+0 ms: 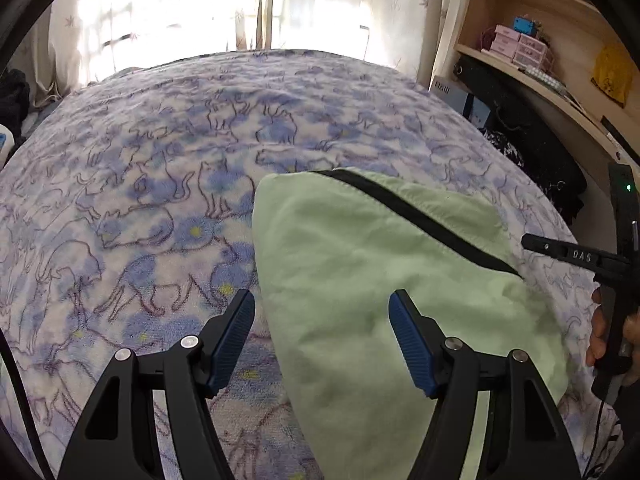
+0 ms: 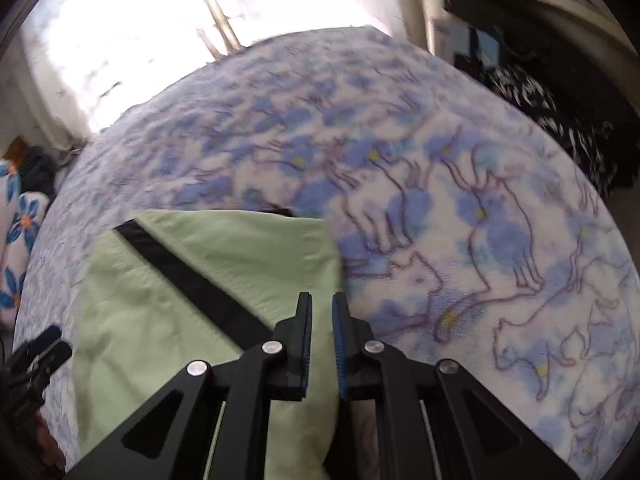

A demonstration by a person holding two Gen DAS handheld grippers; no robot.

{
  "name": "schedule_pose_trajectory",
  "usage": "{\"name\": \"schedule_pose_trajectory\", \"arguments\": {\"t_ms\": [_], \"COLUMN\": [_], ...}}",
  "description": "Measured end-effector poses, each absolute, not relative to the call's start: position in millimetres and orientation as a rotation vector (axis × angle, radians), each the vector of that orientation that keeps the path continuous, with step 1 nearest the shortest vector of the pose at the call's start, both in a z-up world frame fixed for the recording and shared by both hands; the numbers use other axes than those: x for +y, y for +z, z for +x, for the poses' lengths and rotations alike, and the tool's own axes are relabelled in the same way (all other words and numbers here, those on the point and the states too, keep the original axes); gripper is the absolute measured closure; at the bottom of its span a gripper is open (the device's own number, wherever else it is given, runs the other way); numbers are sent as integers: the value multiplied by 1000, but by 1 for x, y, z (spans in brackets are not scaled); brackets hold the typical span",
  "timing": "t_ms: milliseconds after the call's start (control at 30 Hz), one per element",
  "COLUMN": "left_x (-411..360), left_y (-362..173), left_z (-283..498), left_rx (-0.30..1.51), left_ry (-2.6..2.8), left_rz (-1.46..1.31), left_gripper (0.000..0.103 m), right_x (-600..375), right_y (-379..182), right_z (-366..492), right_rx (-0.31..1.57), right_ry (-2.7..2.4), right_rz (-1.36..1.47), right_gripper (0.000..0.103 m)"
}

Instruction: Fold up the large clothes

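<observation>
1. A pale green fleece garment with a black strip running diagonally across it (image 1: 360, 280) lies in a folded bundle on a fleecy bed blanket printed with blue flowers and outlined cats (image 1: 140, 200).
2. The left gripper (image 1: 322, 332) hangs over the garment's left edge with its blue-padded jaws wide apart. The cloth lies beneath the gap and under the right pad, and nothing is pinched between them.
3. The right gripper (image 2: 321, 332) has its jaws drawn to a narrow slit at the garment's right edge (image 2: 328, 248). The green cloth runs up beneath the gap, but blur and the angle leave it unclear whether an edge is actually caught between the pads.
4. The bundle's long axis, like the black strip (image 2: 192, 276), runs diagonally away from both cameras. It sits to the right of the left jaws and to the left of the right jaws, so the two grippers flank it.
5. In my judgement the right gripper is nearer to a hold, while the left must close on its edge before the next fold.
</observation>
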State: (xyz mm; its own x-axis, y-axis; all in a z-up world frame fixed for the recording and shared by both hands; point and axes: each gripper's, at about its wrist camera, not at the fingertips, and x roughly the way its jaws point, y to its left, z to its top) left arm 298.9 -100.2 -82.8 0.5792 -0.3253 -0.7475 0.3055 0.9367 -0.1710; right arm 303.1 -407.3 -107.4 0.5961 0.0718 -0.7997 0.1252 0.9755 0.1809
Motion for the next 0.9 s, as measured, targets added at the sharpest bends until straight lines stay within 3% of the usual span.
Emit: {"name": "schedule_pose_trajectory", "arguments": {"t_ms": [167,333,533,600,633,667,900], "left_x": [-117,-137,-134,-129,-125,-119,-91], "left_y": [-76,-103,-121,-119,-119,-121,-131], "left_z": [281,257,249,250,252,254,260], "left_rx": [975,992,954,960,969,982,1061], "left_ry": [-363,-335,-299,-283,-260,-249,-271], "left_rz": [-119,-117,-13,-1,2,-18,-189], "left_gripper": [35,35,34,28,17,14,15], "right_x": [-357,-327,-381,-400,-406,-407,-396], "right_y": [-105,-128,-151,-148,-148,-147,-142], "right_z": [283,279,276,271,269,267,256], "right_rx": [958,1027,1089,1094,1106,1112,1130], "right_ry": [118,184,-9,-18,-15,-16,-39], "right_rz": [213,170,157,204,218,215,168], "right_gripper": [93,93,101,103,103,103,102]}}
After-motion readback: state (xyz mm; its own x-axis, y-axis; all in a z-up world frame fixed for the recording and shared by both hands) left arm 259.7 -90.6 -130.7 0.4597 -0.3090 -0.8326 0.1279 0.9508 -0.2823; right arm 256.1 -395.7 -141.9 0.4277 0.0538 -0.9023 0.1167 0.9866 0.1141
